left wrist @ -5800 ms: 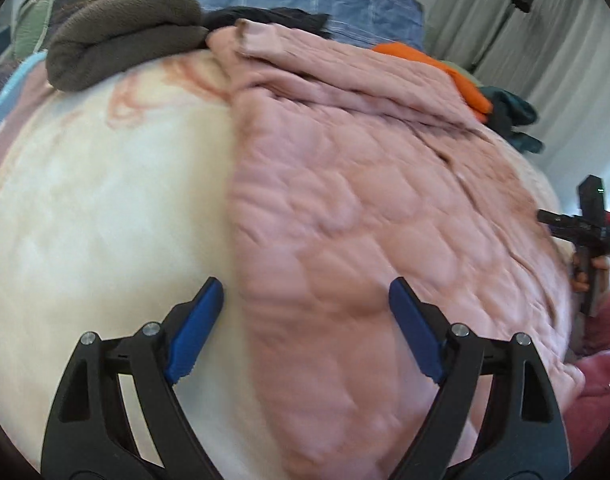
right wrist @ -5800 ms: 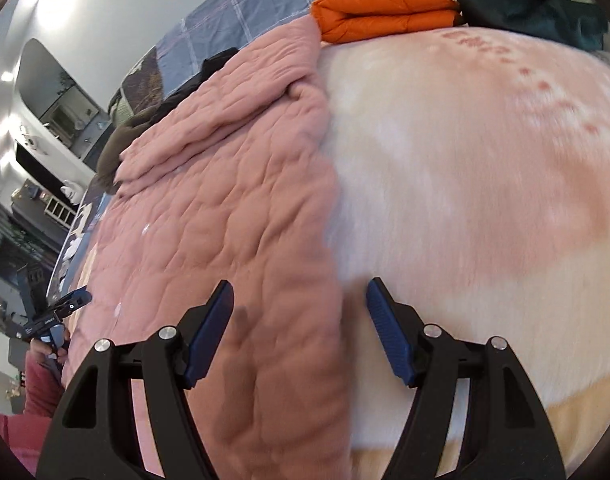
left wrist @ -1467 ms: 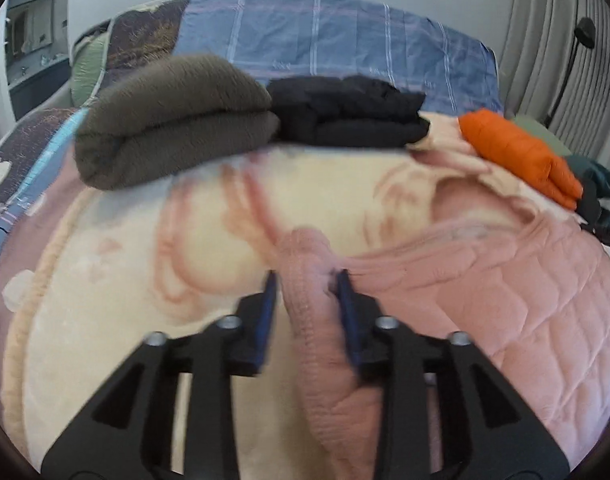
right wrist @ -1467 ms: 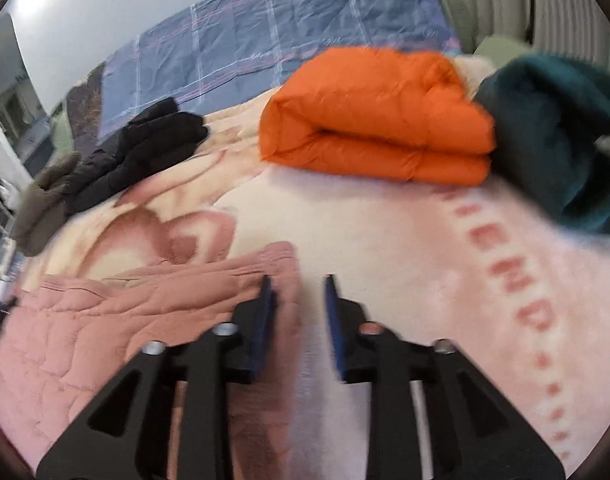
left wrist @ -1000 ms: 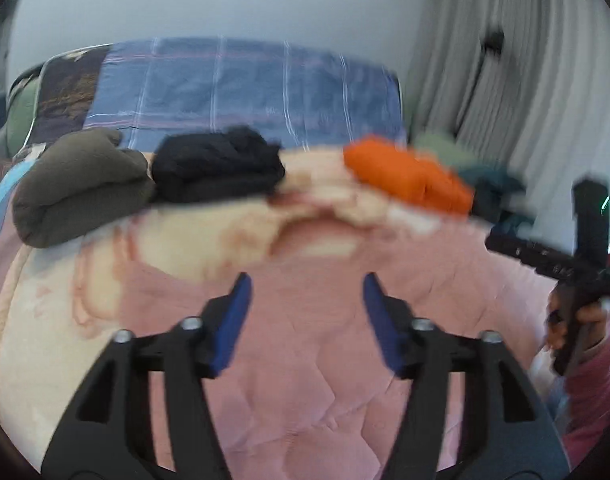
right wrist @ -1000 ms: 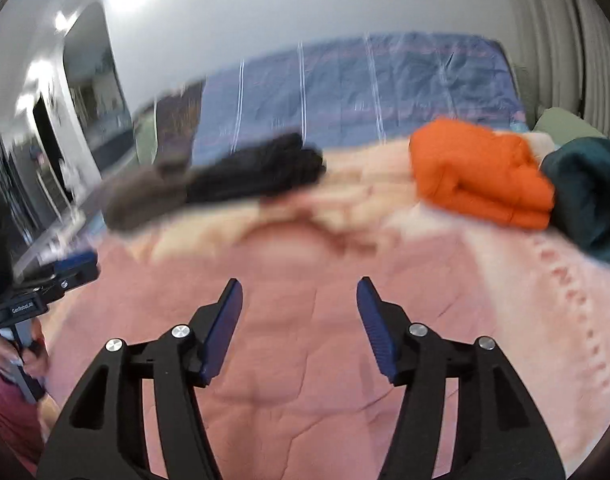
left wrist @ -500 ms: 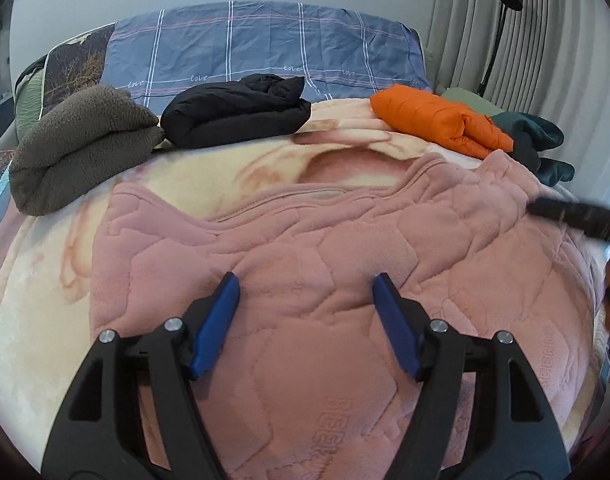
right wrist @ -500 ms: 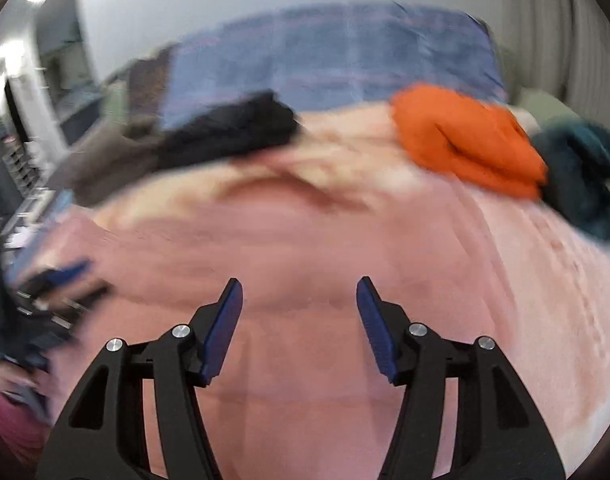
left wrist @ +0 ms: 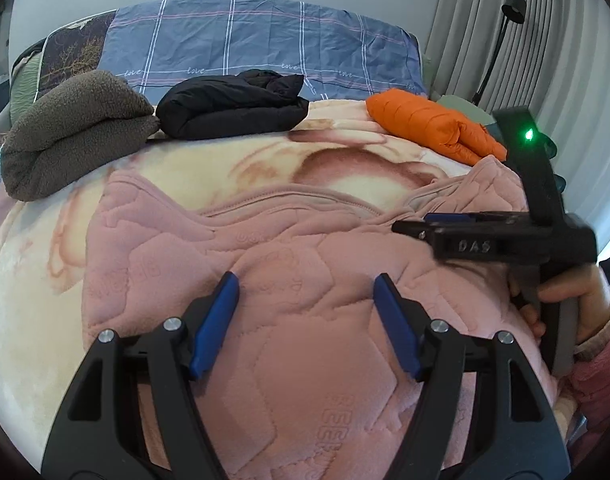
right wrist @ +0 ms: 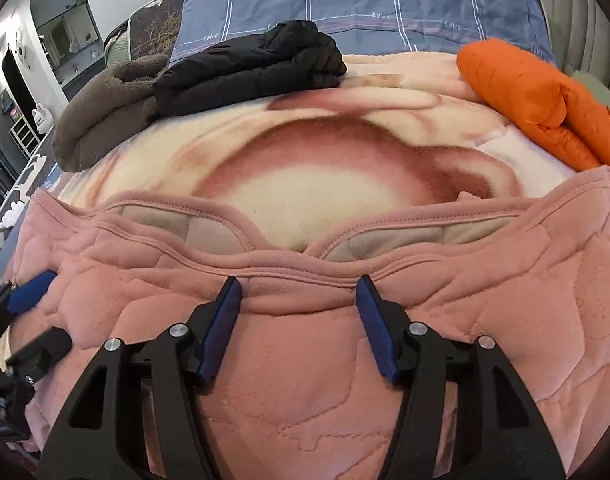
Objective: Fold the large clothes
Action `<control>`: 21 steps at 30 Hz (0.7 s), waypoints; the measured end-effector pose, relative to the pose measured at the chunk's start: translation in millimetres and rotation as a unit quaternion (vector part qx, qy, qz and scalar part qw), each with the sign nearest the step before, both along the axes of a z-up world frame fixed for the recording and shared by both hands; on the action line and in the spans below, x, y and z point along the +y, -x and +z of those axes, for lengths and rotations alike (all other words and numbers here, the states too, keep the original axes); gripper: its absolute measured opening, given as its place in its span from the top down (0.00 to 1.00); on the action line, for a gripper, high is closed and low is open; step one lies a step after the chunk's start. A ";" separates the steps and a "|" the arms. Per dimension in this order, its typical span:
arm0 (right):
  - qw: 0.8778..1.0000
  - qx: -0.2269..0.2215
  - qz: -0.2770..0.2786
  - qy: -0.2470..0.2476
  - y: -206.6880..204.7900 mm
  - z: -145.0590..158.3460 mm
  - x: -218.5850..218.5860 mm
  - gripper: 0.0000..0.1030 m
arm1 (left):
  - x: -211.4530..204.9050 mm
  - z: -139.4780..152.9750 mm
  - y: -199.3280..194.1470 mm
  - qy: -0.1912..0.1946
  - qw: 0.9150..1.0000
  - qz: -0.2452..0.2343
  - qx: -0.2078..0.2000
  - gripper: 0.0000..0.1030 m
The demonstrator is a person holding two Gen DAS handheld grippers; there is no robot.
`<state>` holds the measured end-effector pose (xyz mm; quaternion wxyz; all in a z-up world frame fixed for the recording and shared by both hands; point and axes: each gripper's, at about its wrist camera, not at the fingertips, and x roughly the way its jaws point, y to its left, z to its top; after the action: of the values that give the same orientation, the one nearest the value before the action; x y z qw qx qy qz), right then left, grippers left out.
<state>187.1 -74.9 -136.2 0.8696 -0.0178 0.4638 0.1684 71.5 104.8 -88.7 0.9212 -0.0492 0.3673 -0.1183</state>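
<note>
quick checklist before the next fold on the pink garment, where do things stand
1. Left gripper open and empty: ok.
2. Right gripper open and empty: ok.
3. Pink garment spread wide on the blanket: ok.
4. Far hem lying flat: not ok, it ripples and shows the lining.
5. Folded piles, brown fleece, black jacket, orange jacket, clear of the garment: ok for brown and black; orange cannot tell.
6. Near edge of the garment: cannot tell, hidden below the grippers.

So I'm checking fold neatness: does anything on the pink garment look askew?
Yes. The pink garment's far edge runs wavy, not straight, with the beige lining exposed along it. Nothing else stands out.
</note>
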 end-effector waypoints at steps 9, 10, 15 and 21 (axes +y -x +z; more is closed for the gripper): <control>0.999 -0.021 -0.033 -0.022 31.9 44.7 -8.2 0.42 | 4.6 -2.0 0.6 0.015 1.000 -0.001 -0.003 0.30; 0.999 -0.039 -0.021 -0.026 49.5 61.5 -6.3 0.42 | 5.5 -2.2 0.8 0.018 1.000 0.001 -0.004 0.30; 0.996 -0.082 0.006 0.026 123.5 64.6 -4.1 0.37 | 6.4 -2.3 -0.2 0.022 1.000 0.001 -0.003 0.30; 0.996 -0.072 0.018 0.041 129.8 18.3 -8.8 0.29 | 9.5 -3.8 -3.0 0.041 0.999 0.002 0.001 0.29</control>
<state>57.3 -83.7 -117.9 0.8961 -0.0737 0.4061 0.1636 74.5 114.3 -92.6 0.9183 -0.0882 0.3628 -0.1318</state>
